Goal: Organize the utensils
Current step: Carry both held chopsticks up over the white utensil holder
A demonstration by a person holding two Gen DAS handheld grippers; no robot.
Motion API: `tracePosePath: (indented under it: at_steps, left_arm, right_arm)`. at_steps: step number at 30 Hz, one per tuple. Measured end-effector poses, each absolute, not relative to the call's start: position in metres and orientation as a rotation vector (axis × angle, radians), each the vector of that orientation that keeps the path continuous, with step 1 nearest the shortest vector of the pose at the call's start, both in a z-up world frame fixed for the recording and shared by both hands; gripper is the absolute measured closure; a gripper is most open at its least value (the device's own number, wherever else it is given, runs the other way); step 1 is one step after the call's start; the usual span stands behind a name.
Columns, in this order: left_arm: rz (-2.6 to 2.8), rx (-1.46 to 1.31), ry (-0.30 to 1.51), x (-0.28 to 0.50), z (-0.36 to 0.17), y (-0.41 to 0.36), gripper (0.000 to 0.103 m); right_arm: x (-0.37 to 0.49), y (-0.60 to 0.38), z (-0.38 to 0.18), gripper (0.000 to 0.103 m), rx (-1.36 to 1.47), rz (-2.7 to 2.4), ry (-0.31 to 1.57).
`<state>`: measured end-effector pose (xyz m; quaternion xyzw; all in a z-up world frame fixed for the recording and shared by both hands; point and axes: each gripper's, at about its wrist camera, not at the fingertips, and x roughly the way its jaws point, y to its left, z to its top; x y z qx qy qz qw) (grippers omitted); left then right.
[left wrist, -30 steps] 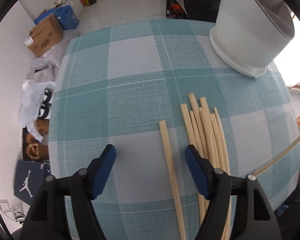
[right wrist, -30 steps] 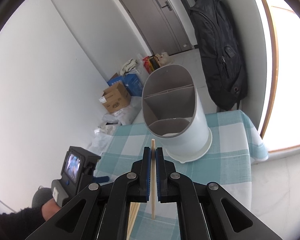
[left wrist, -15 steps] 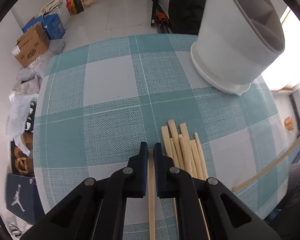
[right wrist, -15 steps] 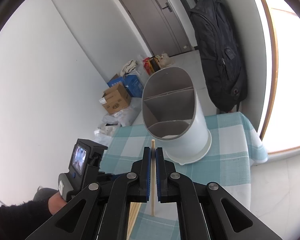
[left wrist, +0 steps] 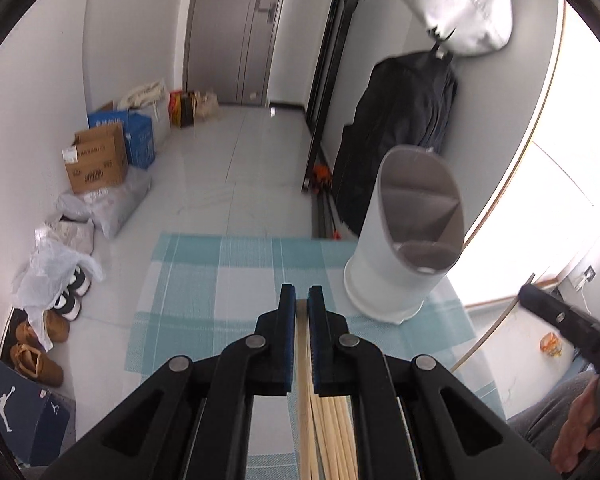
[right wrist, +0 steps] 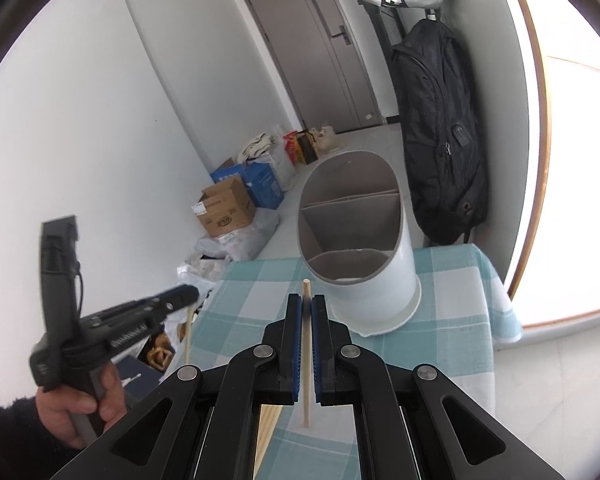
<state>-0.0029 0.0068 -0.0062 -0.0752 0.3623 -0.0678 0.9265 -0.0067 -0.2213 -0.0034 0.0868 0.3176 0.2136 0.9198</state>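
My left gripper [left wrist: 301,300] is shut on a pale wooden chopstick [left wrist: 303,380] and holds it above the teal checked tablecloth [left wrist: 204,280]. Several more chopsticks [left wrist: 332,432] lie under it on the cloth. My right gripper [right wrist: 306,308] is shut on another chopstick [right wrist: 306,360], held near upright in front of the white divided utensil holder [right wrist: 364,276]. The holder also shows in the left wrist view [left wrist: 404,256], ahead and right. The left gripper [right wrist: 180,300] with its chopstick [right wrist: 188,336] shows at the left of the right wrist view.
A black backpack [right wrist: 440,140] hangs on the wall behind the table. Cardboard boxes [left wrist: 96,160], bags and shoes [left wrist: 40,344] lie on the floor to the left. The cloth's right edge [right wrist: 496,300] drops off beside a bright window.
My left gripper has closed on one chopstick and lifted it off the cloth, tilting up toward the holder. My right gripper has held its chopstick almost still.
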Motion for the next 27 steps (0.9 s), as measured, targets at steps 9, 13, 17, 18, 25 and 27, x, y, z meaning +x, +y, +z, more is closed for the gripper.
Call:
tracePosePath:
  at_steps: [9, 13, 17, 18, 25, 27]
  left_arm:
    - [-0.182, -0.248, 0.596, 0.014, 0.019, 0.014, 0.101]
    - [-0.203, -0.232, 0.541, 0.019, 0.033, 0.004, 0.101]
    - [-0.221, -0.219, 0.512, 0.038, 0.051, -0.006, 0.101]
    - [-0.223, -0.222, 0.51, 0.04, 0.055, -0.007, 0.101]
    - [-0.221, -0.257, 0.48, 0.085, 0.088, -0.022, 0.101]
    - [-0.207, -0.25, 0.467, 0.098, 0.097, -0.028, 0.101]
  right_arm:
    - [-0.02, -0.216, 0.012, 0.099, 0.162, 0.424, 0.59]
    - [-0.021, -0.221, 0.026, 0.099, 0.178, 0.421, 0.573]
    - [-0.018, -0.232, 0.053, 0.099, 0.19, 0.42, 0.545]
    - [-0.017, -0.233, 0.059, 0.099, 0.192, 0.421, 0.542]
    - [0.011, -0.246, 0.112, 0.099, 0.18, 0.416, 0.533]
    - [0.023, -0.252, 0.124, 0.099, 0.182, 0.409, 0.535]
